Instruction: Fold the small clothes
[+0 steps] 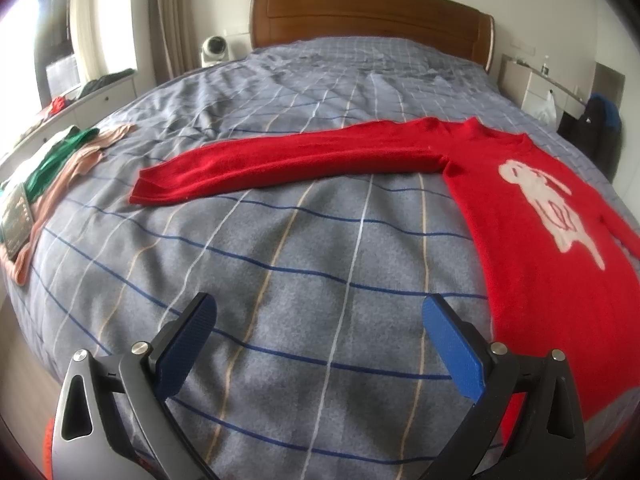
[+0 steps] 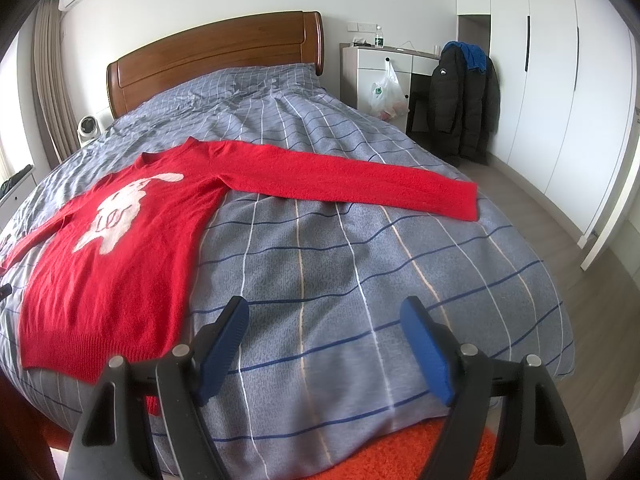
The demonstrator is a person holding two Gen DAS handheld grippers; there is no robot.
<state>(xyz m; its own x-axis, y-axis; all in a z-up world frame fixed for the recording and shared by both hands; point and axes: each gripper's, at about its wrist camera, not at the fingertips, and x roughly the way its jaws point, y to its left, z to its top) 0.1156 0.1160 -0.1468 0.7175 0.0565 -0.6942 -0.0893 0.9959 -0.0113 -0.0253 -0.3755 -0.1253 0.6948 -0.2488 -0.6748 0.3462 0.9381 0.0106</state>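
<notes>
A red sweater [image 1: 536, 248] with a white animal figure lies flat, front up, on the grey checked bedspread [image 1: 280, 248]. One sleeve [image 1: 288, 164] stretches out to the left in the left wrist view. The other sleeve [image 2: 360, 178] stretches right in the right wrist view, where the sweater body [image 2: 120, 248] lies at the left. My left gripper [image 1: 320, 312] is open and empty above the bare bedspread, left of the sweater's hem. My right gripper [image 2: 324, 316] is open and empty above the bedspread [image 2: 360, 264], right of the hem.
A pile of green and pink clothes [image 1: 60, 168] with a dark packet lies at the bed's left edge. A wooden headboard [image 1: 368, 16] stands at the far end. A black jacket [image 2: 460, 92] hangs by a white desk. An orange rug [image 2: 400, 456] lies at the bed's foot.
</notes>
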